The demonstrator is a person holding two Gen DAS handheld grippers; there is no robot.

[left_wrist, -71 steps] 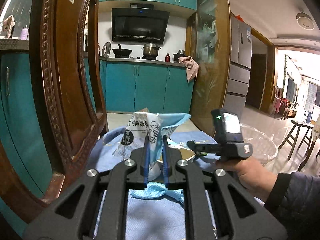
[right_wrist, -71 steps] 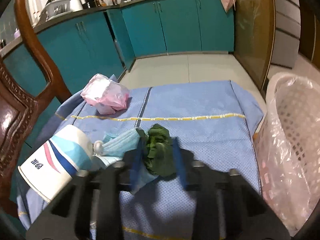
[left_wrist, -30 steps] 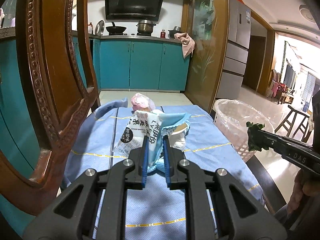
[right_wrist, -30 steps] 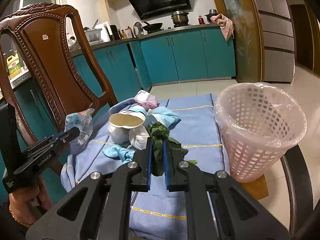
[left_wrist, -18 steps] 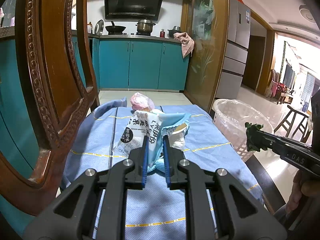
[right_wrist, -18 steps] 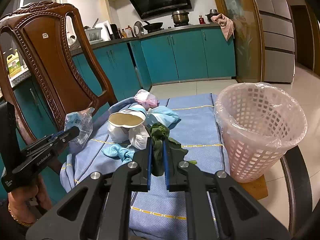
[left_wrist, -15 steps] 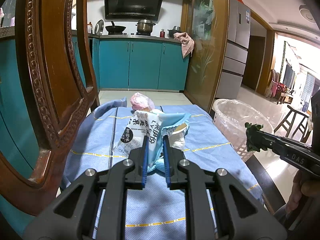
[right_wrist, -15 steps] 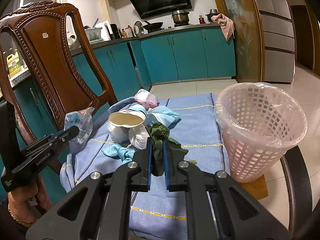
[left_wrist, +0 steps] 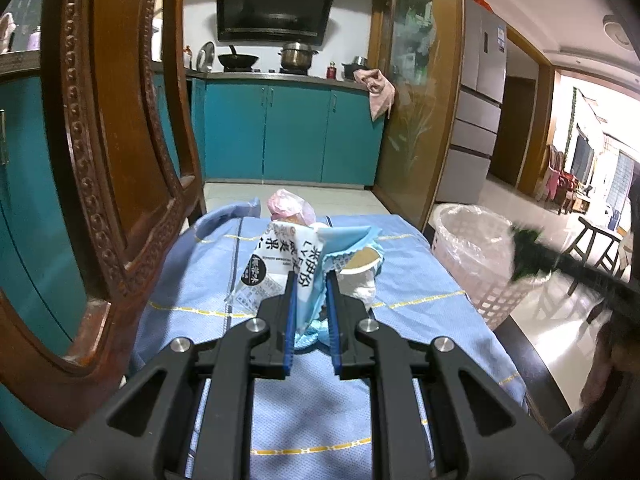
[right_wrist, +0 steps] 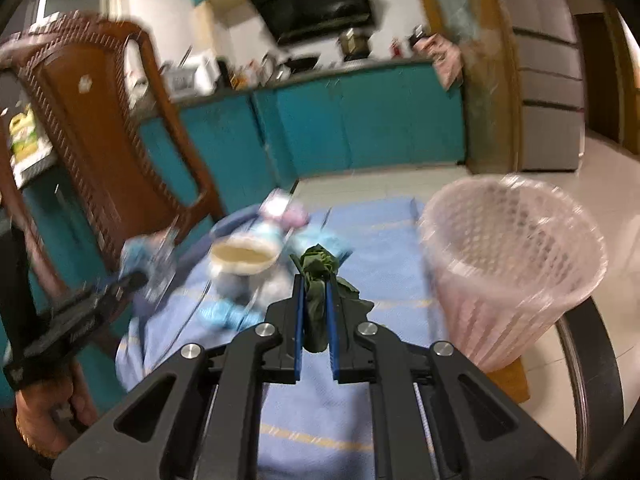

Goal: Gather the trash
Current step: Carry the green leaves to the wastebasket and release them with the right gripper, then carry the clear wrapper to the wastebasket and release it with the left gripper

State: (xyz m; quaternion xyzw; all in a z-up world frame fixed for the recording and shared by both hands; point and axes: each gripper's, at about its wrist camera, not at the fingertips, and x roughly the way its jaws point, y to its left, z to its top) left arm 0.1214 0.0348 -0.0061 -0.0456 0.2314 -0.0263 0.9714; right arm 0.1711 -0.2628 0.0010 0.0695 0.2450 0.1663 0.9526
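My left gripper (left_wrist: 311,280) is shut on a clear snack wrapper (left_wrist: 280,264) with printed text, held above the blue tablecloth (left_wrist: 280,400). My right gripper (right_wrist: 315,276) is shut on a wad of green leaves (right_wrist: 318,268); it also shows blurred at the right of the left wrist view (left_wrist: 524,256), close to the basket. The pink lined waste basket (right_wrist: 508,264) stands at the table's right edge (left_wrist: 472,240). A paper cup (right_wrist: 240,256), a blue face mask (left_wrist: 352,240) and a pink bag (left_wrist: 286,204) lie on the cloth.
A carved wooden chair (left_wrist: 112,140) stands close on the left, also in the right wrist view (right_wrist: 100,120). Teal kitchen cabinets (left_wrist: 288,132) line the far wall. A wooden partition (left_wrist: 420,100) and a fridge (left_wrist: 480,92) are to the right.
My right gripper has started moving fast with the leaves, blurring its view; the basket now looks nearer and more central. My left gripper holds still with the wrapper.
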